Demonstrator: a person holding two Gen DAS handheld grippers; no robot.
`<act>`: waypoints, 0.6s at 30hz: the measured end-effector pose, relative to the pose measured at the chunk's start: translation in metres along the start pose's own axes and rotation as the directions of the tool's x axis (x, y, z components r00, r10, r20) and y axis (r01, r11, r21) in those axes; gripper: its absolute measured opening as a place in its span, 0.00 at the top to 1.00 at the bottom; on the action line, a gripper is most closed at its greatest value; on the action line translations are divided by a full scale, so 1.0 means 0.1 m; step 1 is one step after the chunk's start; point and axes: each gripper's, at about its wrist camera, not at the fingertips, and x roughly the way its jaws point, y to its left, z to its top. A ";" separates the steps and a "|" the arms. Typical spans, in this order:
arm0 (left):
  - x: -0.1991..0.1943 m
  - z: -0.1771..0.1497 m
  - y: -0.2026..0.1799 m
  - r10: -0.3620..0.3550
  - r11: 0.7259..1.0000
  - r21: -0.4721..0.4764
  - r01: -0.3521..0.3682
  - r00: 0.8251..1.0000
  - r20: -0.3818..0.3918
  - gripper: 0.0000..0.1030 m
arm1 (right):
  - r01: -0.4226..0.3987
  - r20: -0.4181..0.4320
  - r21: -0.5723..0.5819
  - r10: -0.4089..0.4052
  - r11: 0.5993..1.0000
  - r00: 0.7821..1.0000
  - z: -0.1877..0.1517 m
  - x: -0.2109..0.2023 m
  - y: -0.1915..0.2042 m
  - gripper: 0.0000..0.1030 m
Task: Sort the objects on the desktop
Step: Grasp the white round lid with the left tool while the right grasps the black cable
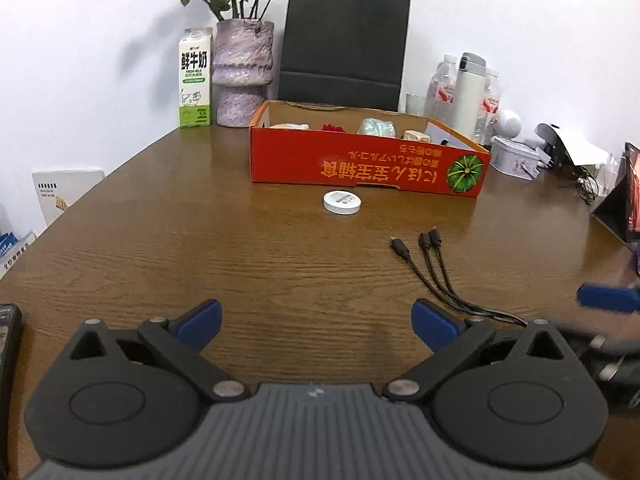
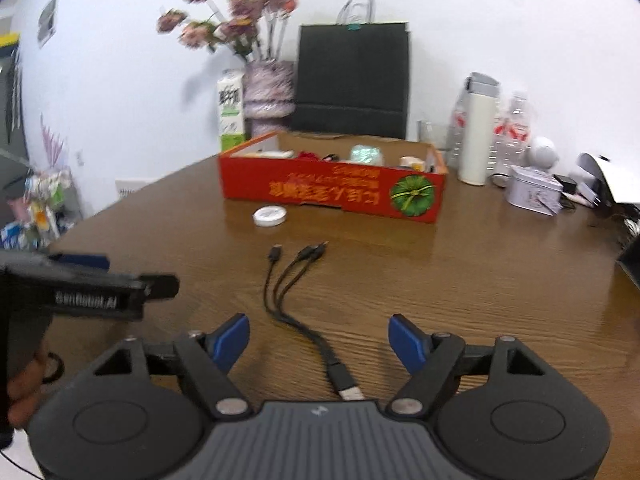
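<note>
An open red cardboard box (image 1: 360, 164) (image 2: 332, 190) with several small items inside stands at the back of the wooden table (image 1: 240, 272). A round white tin (image 1: 342, 201) (image 2: 270, 216) lies just in front of it. A black three-headed charging cable (image 1: 430, 264) (image 2: 288, 292) lies nearer. My left gripper (image 1: 316, 324) is open and empty, left of the cable. My right gripper (image 2: 319, 340) is open, its blue fingers on either side of the cable's plug end, not touching it. The right gripper's blurred blue tip (image 1: 608, 298) also shows in the left wrist view.
A milk carton (image 1: 195, 80), a purple vase of dried roses (image 1: 242, 72) and a black paper bag (image 1: 344, 44) stand behind the box. A white flask (image 1: 468, 96), water bottles, a small metal tin (image 1: 516, 158) and cables crowd the back right. A tablet (image 1: 624, 196) stands at the right edge.
</note>
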 end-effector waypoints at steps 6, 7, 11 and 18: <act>0.39 0.34 -0.06 -0.007 0.997 0.072 0.005 1.000 0.021 0.00 | -0.033 -0.087 -0.016 0.031 0.999 0.996 -0.03 0.33 -0.01 0.66; 0.52 0.42 -0.10 -0.008 0.995 0.100 0.006 1.000 0.021 0.00 | -0.030 -0.094 -0.014 0.029 0.999 0.995 -0.03 0.40 -0.02 0.65; 1.06 0.73 -0.12 0.001 0.995 0.095 0.000 1.000 -0.016 0.00 | -0.038 -0.080 0.011 0.039 0.999 0.996 0.04 0.59 -0.09 0.85; 1.73 0.97 -0.05 -0.011 1.000 -0.008 0.010 0.994 -0.112 0.05 | 0.008 -0.066 0.056 -0.004 0.998 0.998 0.24 0.69 -0.20 0.98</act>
